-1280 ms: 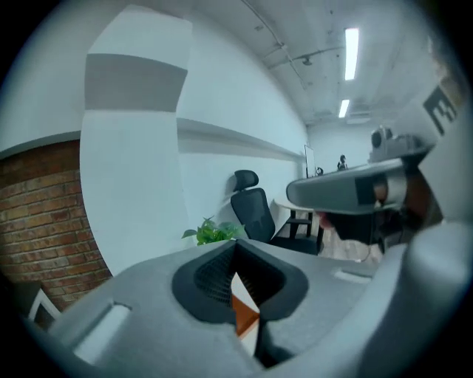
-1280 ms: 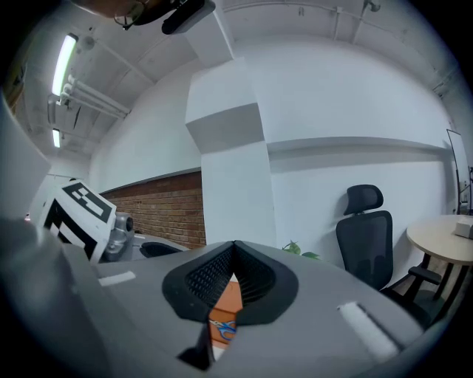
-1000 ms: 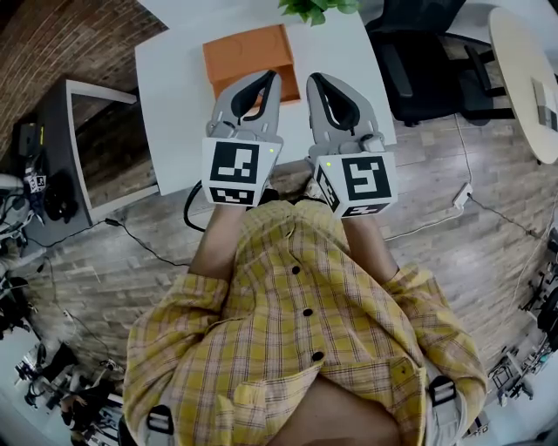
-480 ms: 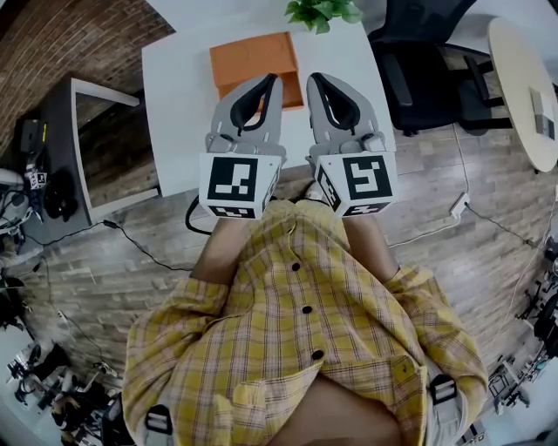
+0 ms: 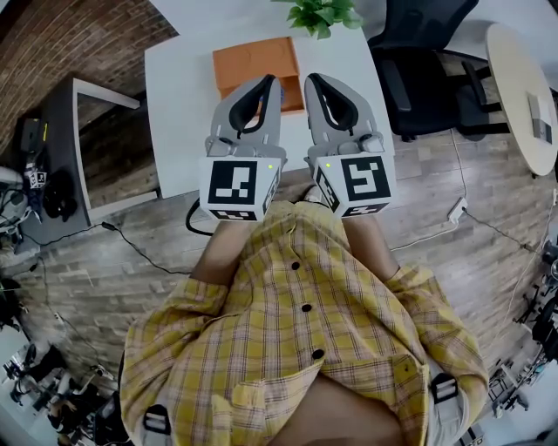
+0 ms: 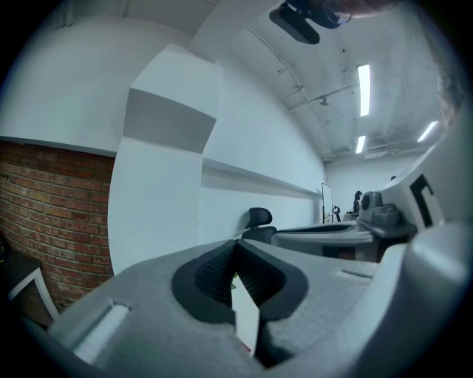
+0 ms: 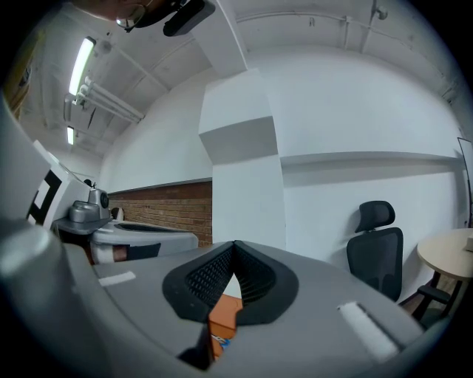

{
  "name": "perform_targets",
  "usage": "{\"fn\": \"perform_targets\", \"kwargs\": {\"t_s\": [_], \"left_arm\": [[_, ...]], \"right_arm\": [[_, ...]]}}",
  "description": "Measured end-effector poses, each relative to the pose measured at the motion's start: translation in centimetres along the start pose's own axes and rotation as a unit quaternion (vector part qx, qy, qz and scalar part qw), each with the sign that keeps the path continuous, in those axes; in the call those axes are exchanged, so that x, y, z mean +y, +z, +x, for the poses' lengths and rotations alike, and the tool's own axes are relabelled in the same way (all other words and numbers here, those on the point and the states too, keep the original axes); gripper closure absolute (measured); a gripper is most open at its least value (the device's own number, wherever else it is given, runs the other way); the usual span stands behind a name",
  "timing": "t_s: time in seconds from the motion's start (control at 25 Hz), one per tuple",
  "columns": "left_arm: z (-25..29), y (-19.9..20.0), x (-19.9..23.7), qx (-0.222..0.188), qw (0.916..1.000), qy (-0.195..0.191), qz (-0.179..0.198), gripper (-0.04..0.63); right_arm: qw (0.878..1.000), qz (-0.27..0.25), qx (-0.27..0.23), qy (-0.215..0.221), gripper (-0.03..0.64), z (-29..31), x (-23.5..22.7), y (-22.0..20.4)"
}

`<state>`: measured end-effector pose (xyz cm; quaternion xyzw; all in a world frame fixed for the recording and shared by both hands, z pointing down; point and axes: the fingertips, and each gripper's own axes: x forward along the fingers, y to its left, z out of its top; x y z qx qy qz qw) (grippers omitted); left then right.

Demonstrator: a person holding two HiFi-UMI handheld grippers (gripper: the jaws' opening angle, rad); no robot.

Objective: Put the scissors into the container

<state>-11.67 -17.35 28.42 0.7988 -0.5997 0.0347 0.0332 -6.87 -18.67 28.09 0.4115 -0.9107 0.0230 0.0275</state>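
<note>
An orange flat container lies on the white table, at its far middle. My left gripper and right gripper are held side by side above the table's near half, tips pointing at the container's near edge. Both are shut with nothing between their jaws. In the left gripper view the left gripper points level at a white wall. Through the gap under the right gripper the container shows as a slice of orange. No scissors show in any view.
A green plant stands at the table's far edge. A black office chair and a round pale table are to the right. At the left stands a dark side desk by a brick wall. Cables lie on the wooden floor.
Both grippers stay shut and side by side. The head view has shifted a little, so the table and the orange container sit slightly further right and lower.
</note>
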Motion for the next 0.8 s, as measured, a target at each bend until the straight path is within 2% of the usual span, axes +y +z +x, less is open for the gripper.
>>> {"fn": "perform_targets", "kwargs": {"t_s": [0.24, 0.8], "left_arm": [[0.18, -0.31, 0.03, 0.007, 0.9997, 0.007, 0.021, 0.592], [0.33, -0.93, -0.04, 0.017, 0.9992, 0.011, 0.036, 0.592]], "right_arm": [[1.0, -0.002, -0.003, 0.001, 0.612, 0.2, -0.24, 0.01], [1.0, -0.007, -0.003, 0.004, 0.614, 0.19, -0.48, -0.04]]}}
